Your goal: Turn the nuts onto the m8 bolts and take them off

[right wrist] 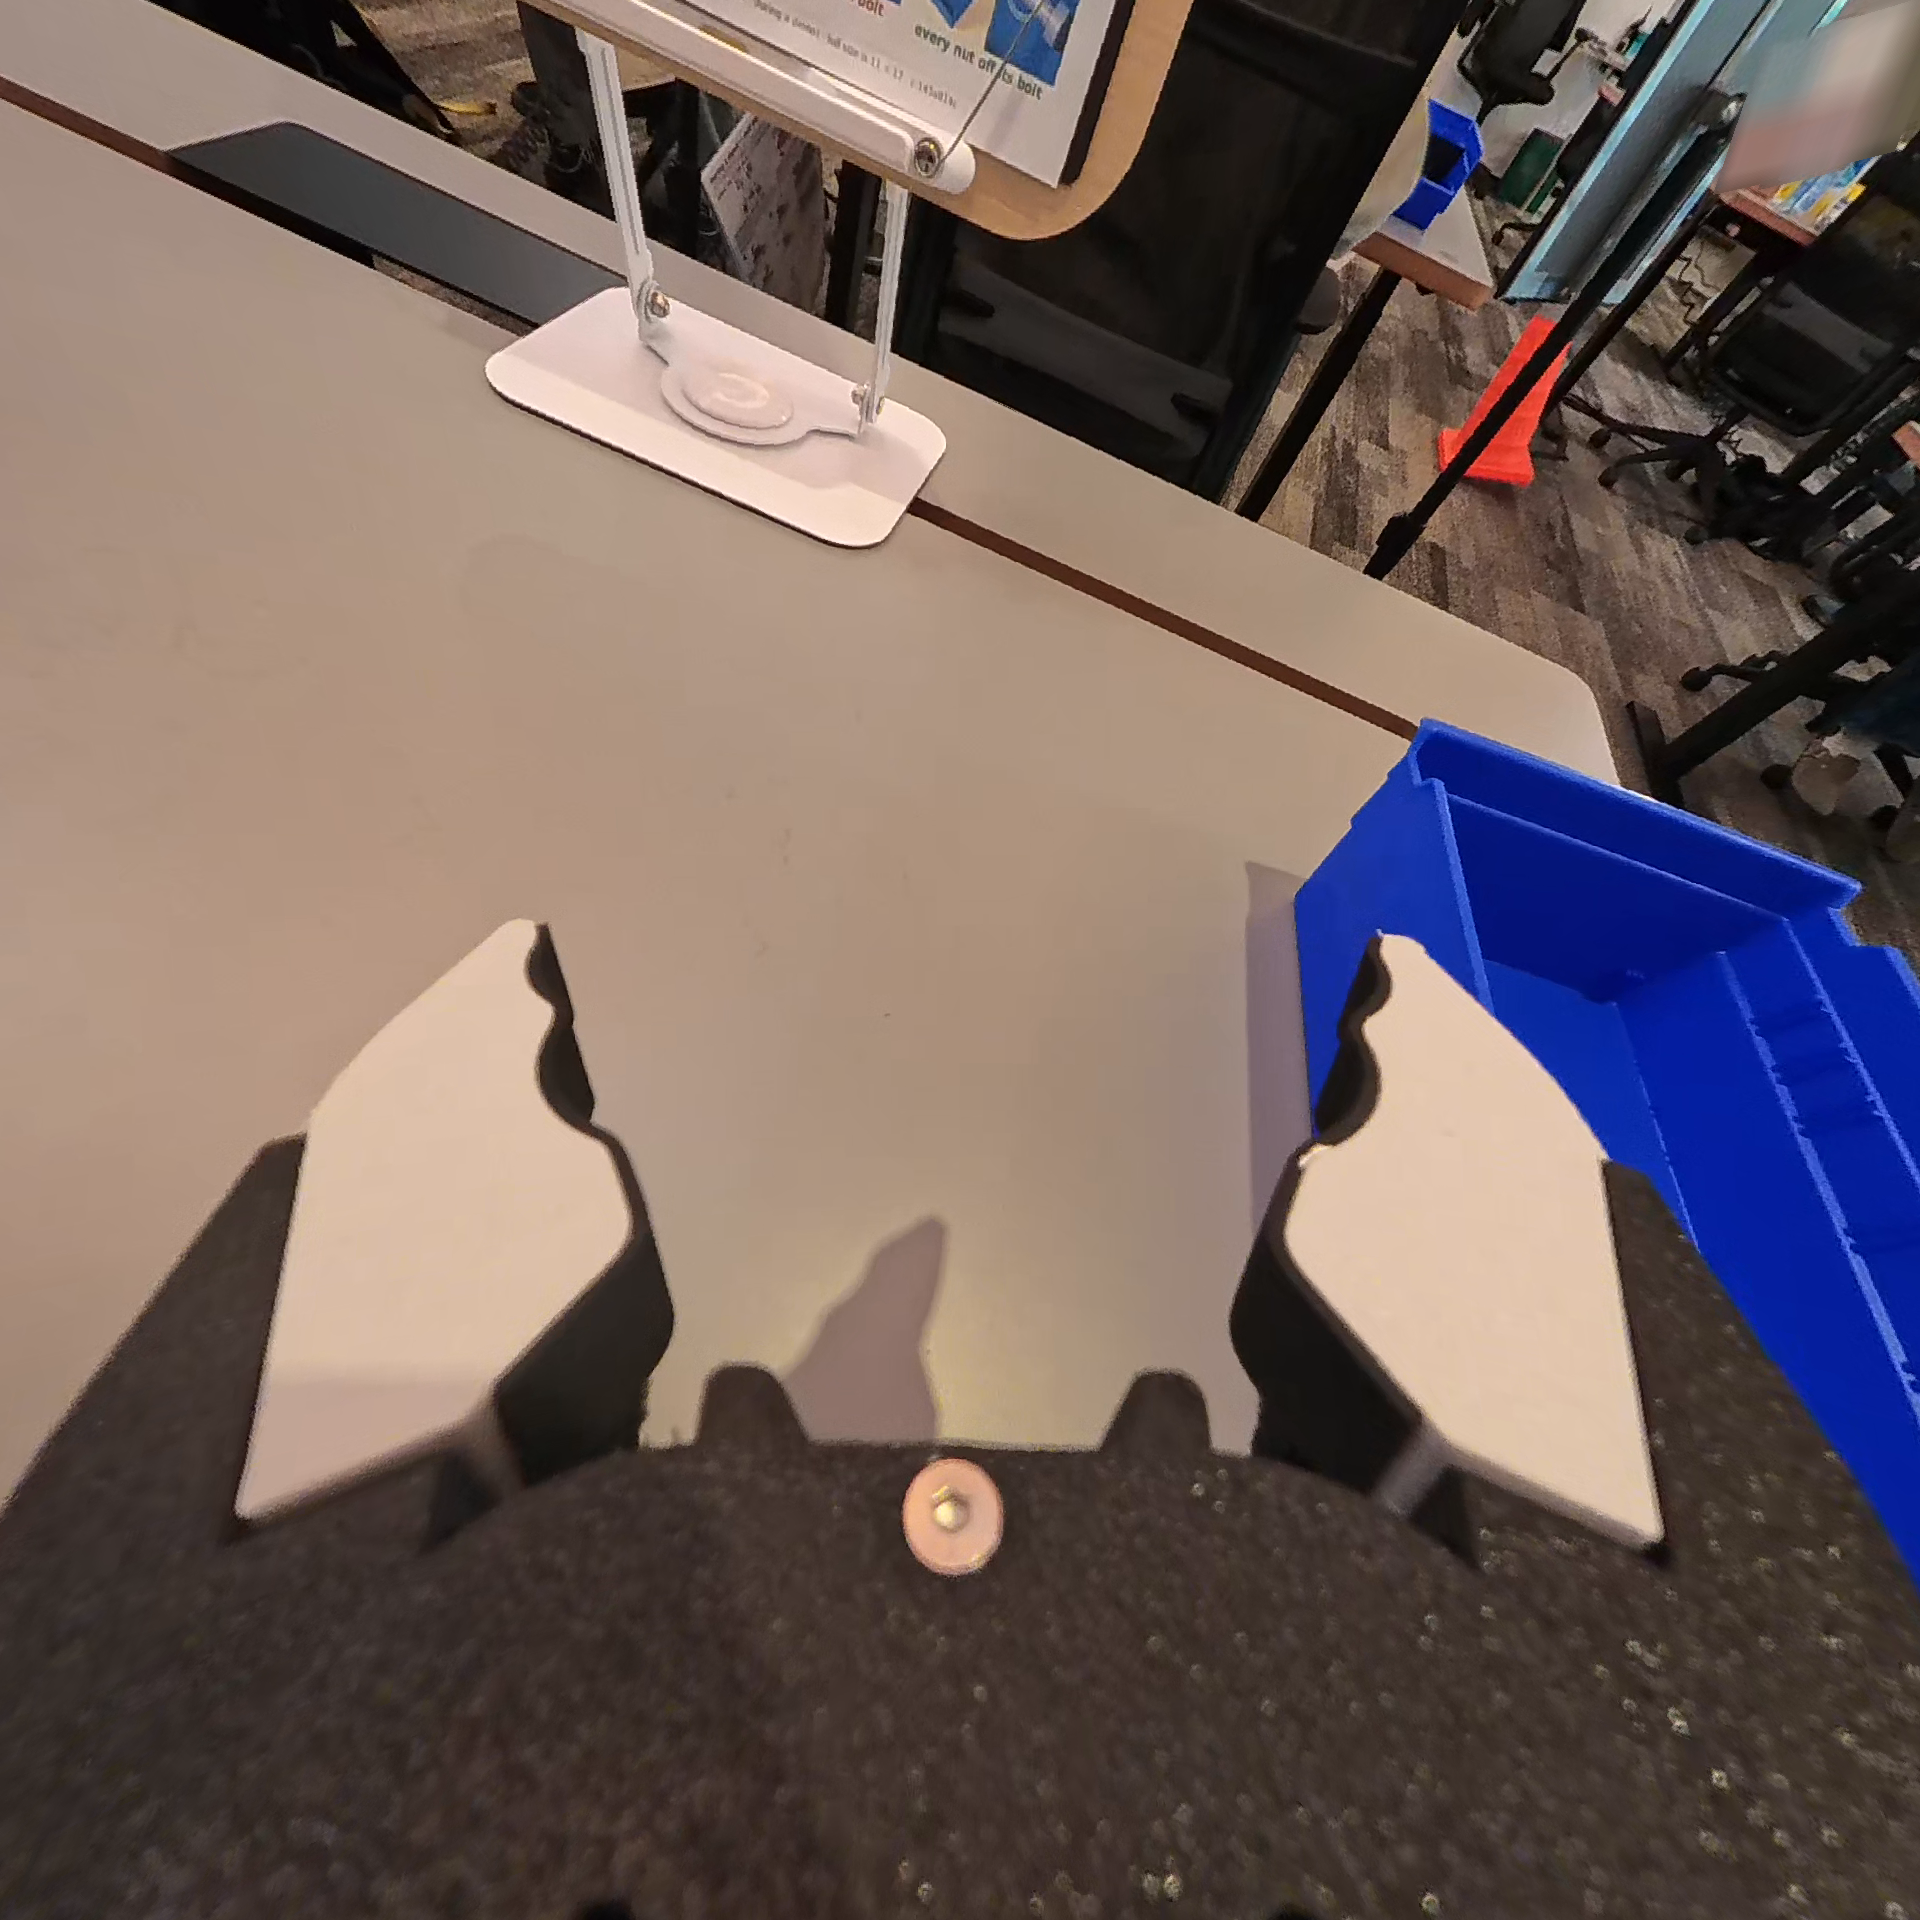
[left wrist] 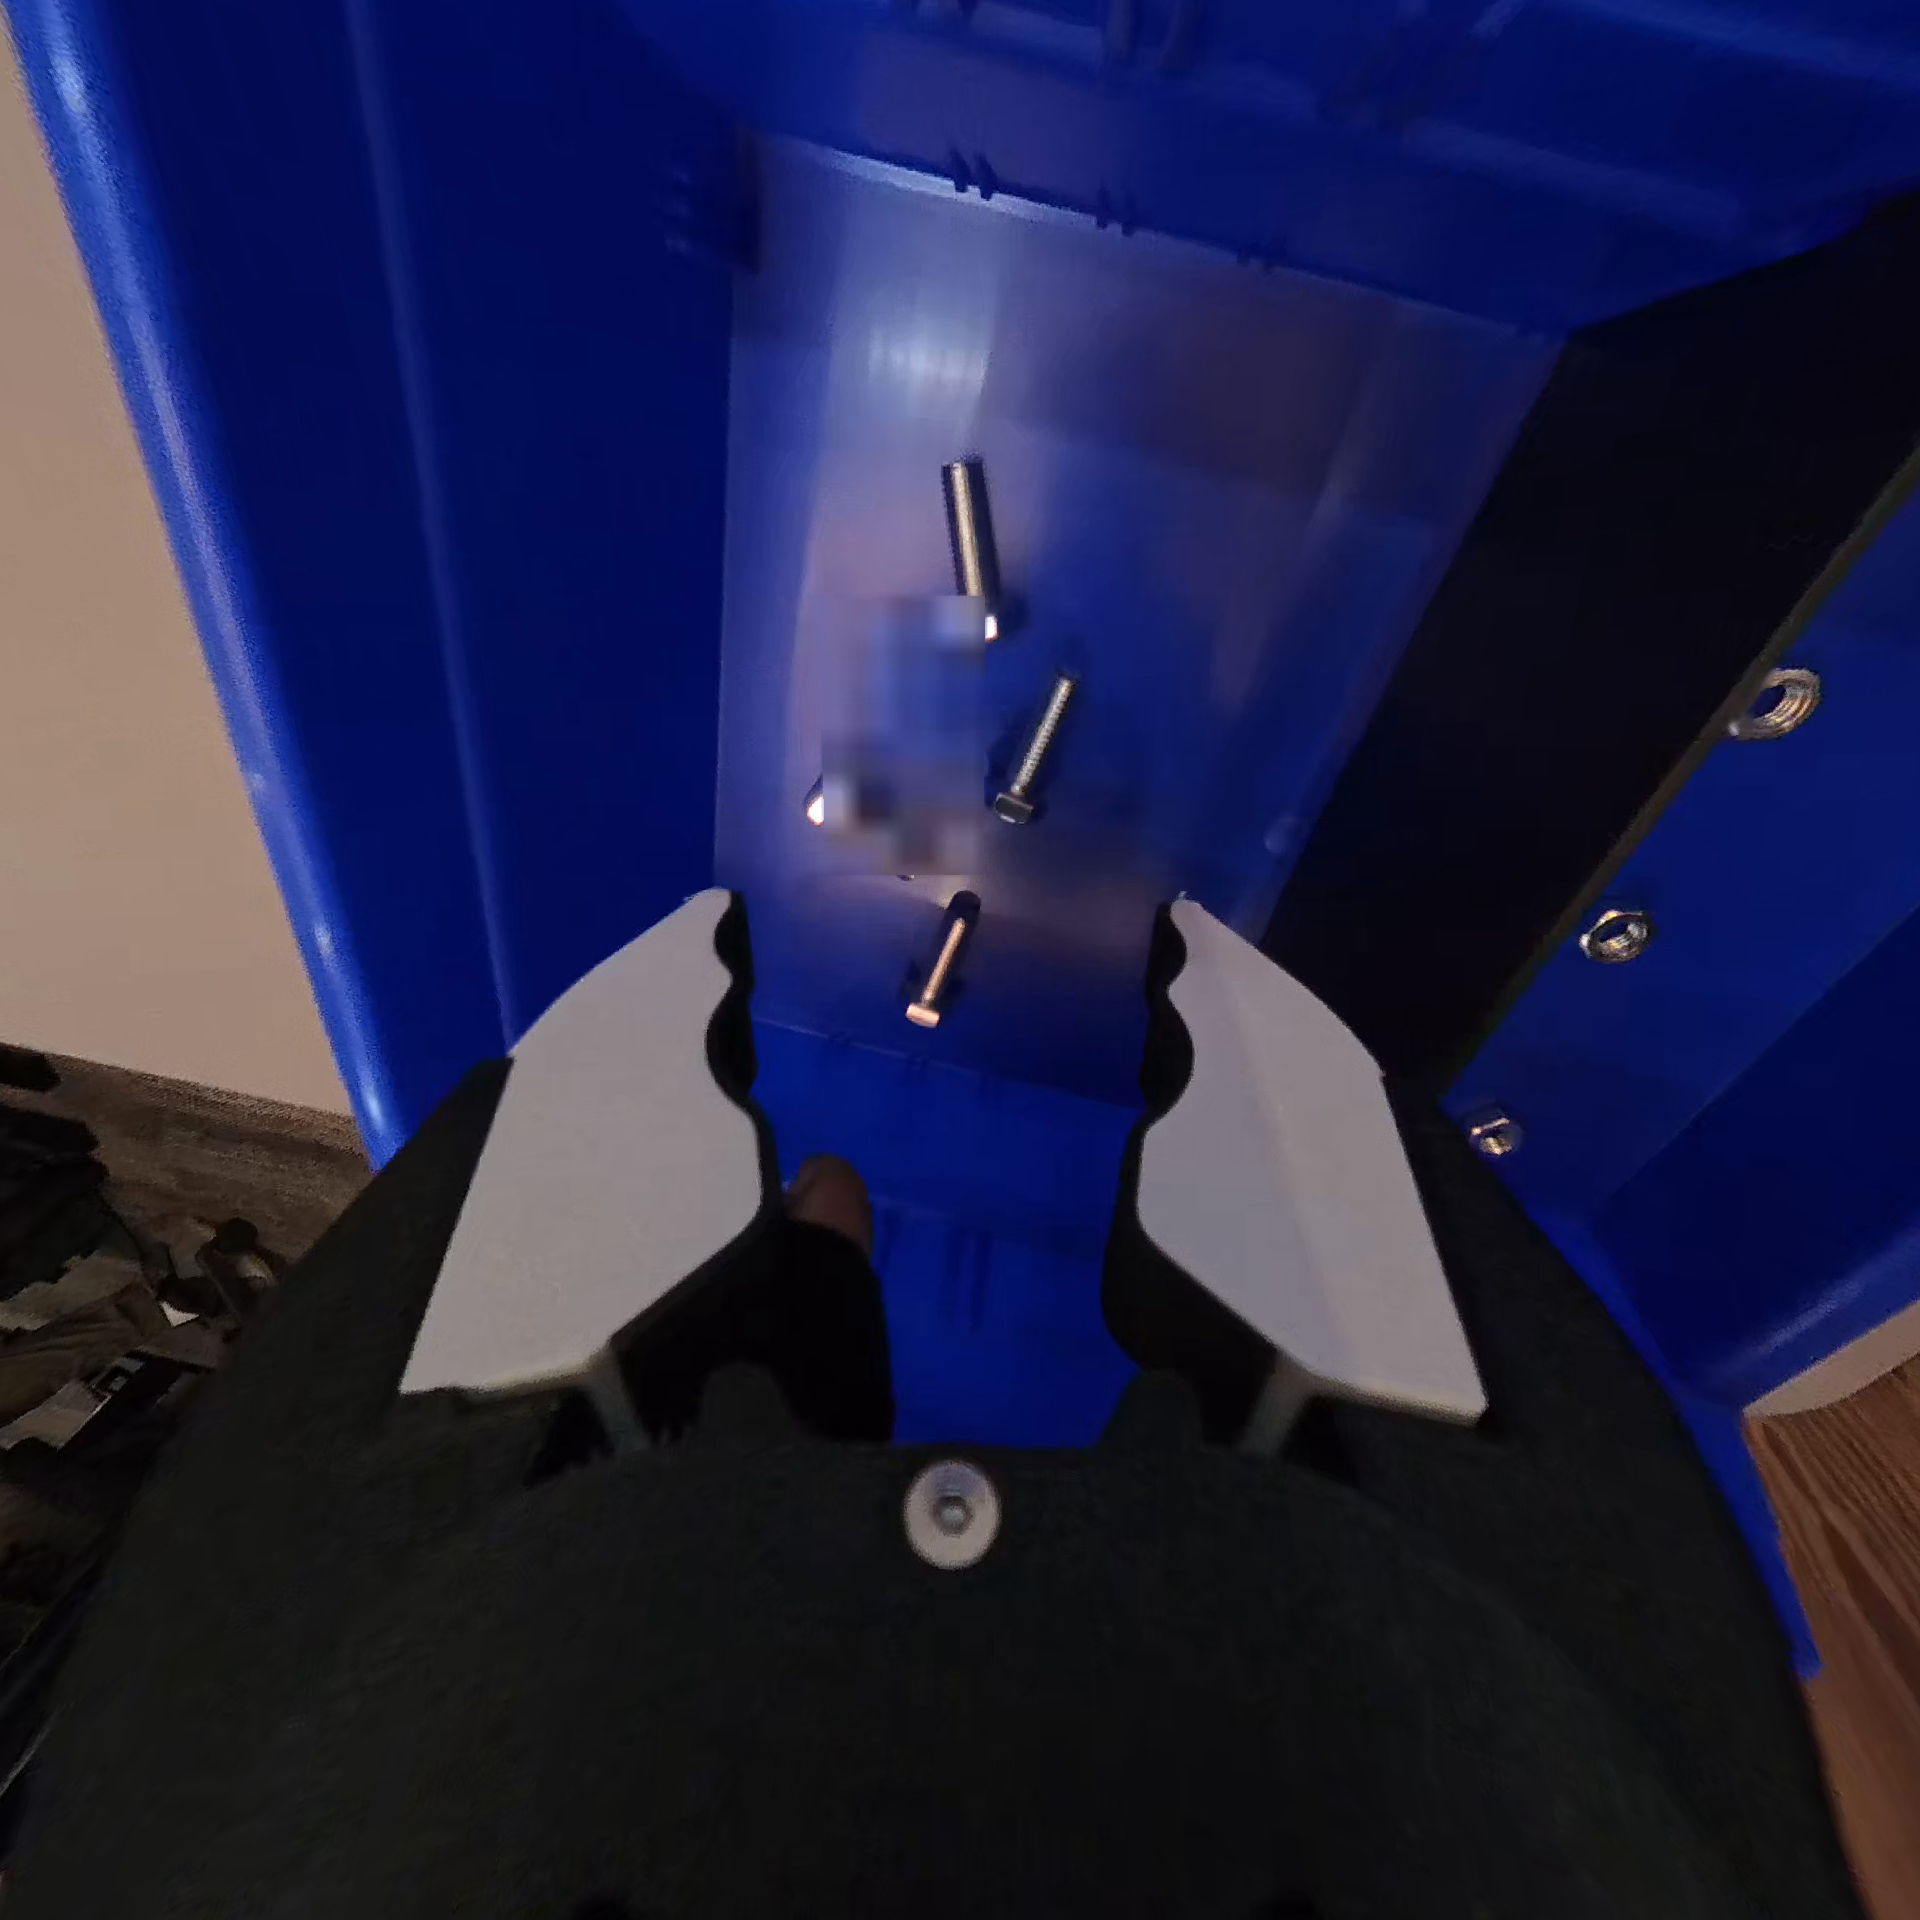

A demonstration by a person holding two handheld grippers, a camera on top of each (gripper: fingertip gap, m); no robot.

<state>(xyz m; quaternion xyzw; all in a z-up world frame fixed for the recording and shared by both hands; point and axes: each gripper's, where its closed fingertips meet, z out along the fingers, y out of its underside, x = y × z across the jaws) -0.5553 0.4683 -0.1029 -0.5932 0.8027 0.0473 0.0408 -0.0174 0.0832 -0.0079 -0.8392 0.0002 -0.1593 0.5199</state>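
- The left tongs [left wrist: 951, 914] hang spread open and empty over the near end of a blue bin [left wrist: 582, 520].
- Closest to their tips lies a short bolt [left wrist: 938, 966] on the bin floor, head toward the camera.
- Farther in lie a threaded bolt [left wrist: 1034, 750], slanted, and a longer bolt [left wrist: 971, 540] beyond it; a blurred patch covers the floor between them.
- Right of a dark divider [left wrist: 1621, 831], three nuts [left wrist: 1614, 933] sit in the neighbouring compartment, spaced in a row.
- The right tongs [right wrist: 956, 997] are also wide open, holding nothing, above the bare grey tabletop [right wrist: 831, 748].
- A blue bin [right wrist: 1662, 987] stands just right of them; a white stand [right wrist: 727, 416] sits far across.
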